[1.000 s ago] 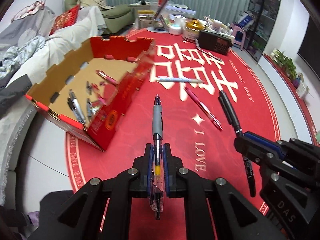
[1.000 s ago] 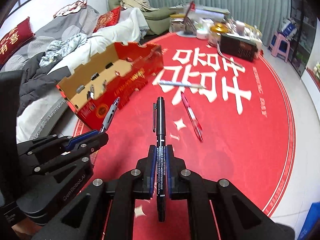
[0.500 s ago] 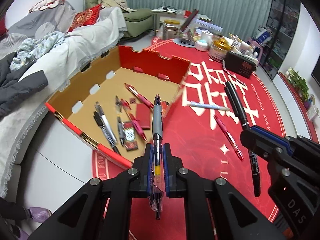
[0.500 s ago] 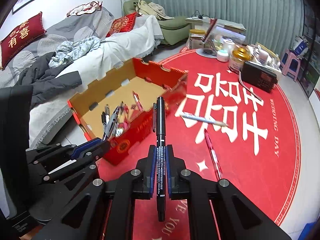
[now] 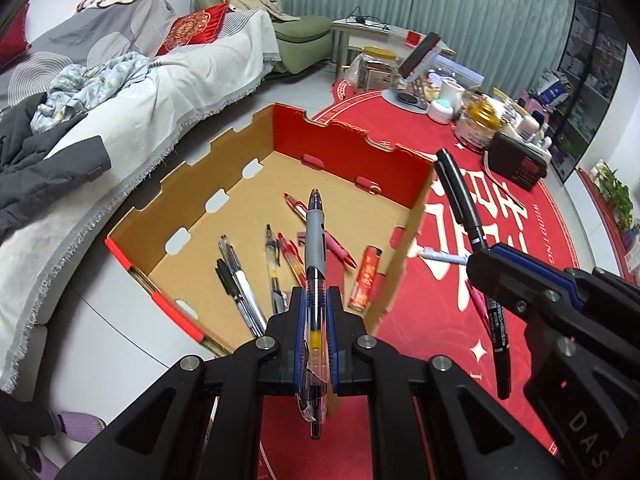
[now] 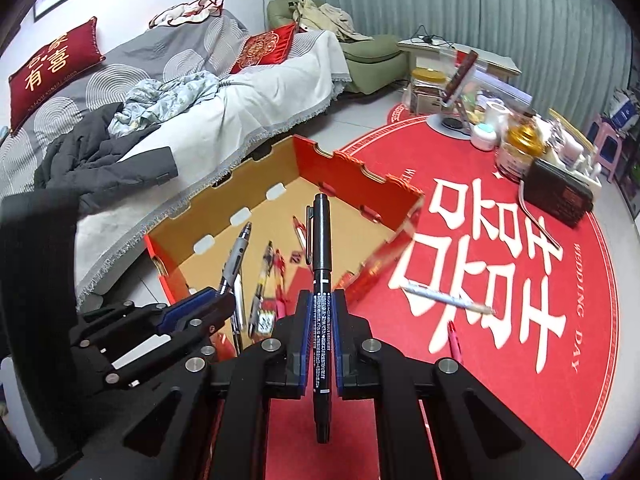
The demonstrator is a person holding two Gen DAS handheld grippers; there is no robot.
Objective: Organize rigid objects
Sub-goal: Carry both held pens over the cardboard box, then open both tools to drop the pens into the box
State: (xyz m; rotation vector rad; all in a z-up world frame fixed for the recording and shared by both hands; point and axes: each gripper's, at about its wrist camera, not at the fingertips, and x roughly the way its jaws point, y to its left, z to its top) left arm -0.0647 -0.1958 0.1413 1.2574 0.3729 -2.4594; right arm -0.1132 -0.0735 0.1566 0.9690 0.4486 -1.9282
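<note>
My left gripper is shut on a clear pen with a grey grip, held above the near edge of the open red cardboard box. My right gripper is shut on a black marker, held over the box's near right corner. The box holds several pens and a red lighter. The right gripper with its marker shows at the right of the left wrist view. The left gripper shows at the left of the right wrist view.
A white-blue pen and a pink pen lie on the round red rug right of the box. A black radio, jars and clutter stand at the rug's far edge. A covered sofa is left of the box.
Both grippers have moved left from over the rug to above the box, each still holding its pen. The box now fills the middle of both views.
</note>
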